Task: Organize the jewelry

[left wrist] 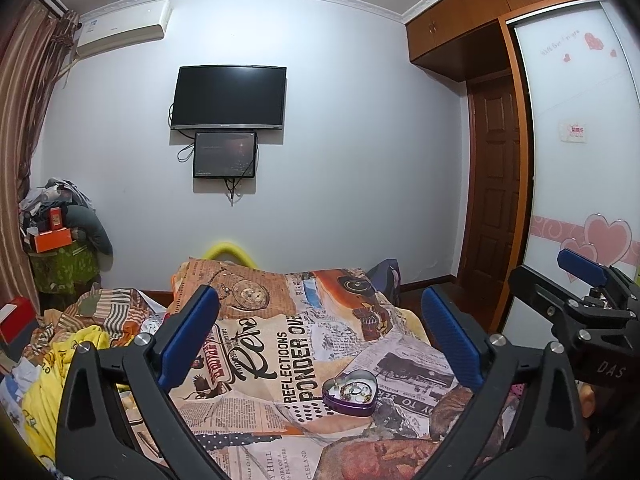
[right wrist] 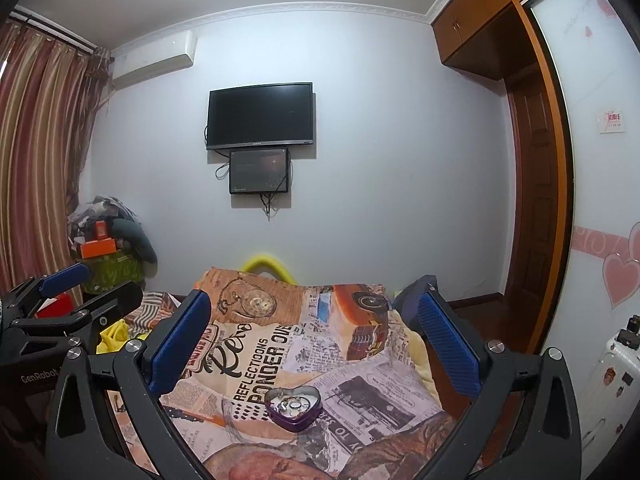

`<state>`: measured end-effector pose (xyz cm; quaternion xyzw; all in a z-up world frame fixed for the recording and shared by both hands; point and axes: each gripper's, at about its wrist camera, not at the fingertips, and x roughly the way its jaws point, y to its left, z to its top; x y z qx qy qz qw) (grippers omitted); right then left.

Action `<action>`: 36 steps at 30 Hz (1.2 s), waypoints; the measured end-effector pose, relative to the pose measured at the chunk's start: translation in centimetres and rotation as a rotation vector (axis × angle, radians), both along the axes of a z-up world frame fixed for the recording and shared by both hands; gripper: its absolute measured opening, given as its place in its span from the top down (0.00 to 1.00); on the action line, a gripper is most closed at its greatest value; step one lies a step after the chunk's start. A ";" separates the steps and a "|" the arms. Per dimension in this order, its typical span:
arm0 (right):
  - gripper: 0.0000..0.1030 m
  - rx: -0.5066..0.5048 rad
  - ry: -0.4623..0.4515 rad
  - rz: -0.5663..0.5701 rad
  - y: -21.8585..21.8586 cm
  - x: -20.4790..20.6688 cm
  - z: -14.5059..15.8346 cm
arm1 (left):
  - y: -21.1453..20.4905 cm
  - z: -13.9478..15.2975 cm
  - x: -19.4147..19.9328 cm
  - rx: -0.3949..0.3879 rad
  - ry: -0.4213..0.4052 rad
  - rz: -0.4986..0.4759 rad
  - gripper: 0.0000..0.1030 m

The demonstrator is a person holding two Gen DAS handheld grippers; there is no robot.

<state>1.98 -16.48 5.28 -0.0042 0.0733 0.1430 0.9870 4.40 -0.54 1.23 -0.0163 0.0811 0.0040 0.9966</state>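
While both hover level above the heart-shaped tin [left wrist: 350, 391], left gripper [left wrist: 320, 328] and right gripper [right wrist: 316, 332] gape wide.

1. A home bedroom is showing here: a bed [left wrist: 320, 360] is filling the foreground, wearing a quilt [right wrist: 304, 344] printed like old newspapers
2. A TV [left wrist: 229, 97] is hanging on the pale wall [left wrist: 340, 160], with a smaller screen [left wrist: 225, 155] sitting just beneath it
3. An air conditioner [left wrist: 124, 26] is sitting high near the ceiling, beside striped curtains [right wrist: 36, 152]
4. A wooden wardrobe [left wrist: 460, 28] and a dark door [left wrist: 496, 184] are standing on the right; a sliding panel [left wrist: 580, 140] is carrying pink heart stickers
5. Clothes and boxes are piling up in the left corner [left wrist: 60, 224]
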 end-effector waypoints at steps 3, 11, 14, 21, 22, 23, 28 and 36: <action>0.00 0.000 -0.001 0.001 0.0 0.0 0.0 | 0.0 0.0 0.0 -0.002 0.000 0.000 0.01; 0.00 0.000 0.001 0.000 0.0 0.1 0.0 | -0.1 -0.2 0.3 -0.012 0.005 0.003 0.00; 0.00 0.000 0.001 -0.001 0.0 0.1 -0.1 | 0.0 -0.2 0.2 -0.015 0.006 0.002 0.00; 0.00 0.001 0.002 -0.002 -0.1 0.1 -0.2 | 0.0 -0.1 0.1 -0.016 0.009 -0.010 0.00; 0.00 0.002 0.003 -0.002 -0.1 0.1 -0.1 | 0.0 -0.1 0.1 -0.015 0.009 -0.012 0.00; 0.00 0.001 0.003 -0.002 -0.1 0.2 -0.2 | 0.0 -0.1 0.1 -0.014 0.011 -0.016 0.00; 0.00 0.000 0.001 -0.003 -0.2 0.2 -0.2 | 0.0 -0.1 0.0 -0.015 0.011 -0.021 0.00; 0.00 0.003 0.003 -0.005 -0.3 0.2 -0.2 | 0.1 0.1 0.0 -0.012 0.015 -0.039 0.00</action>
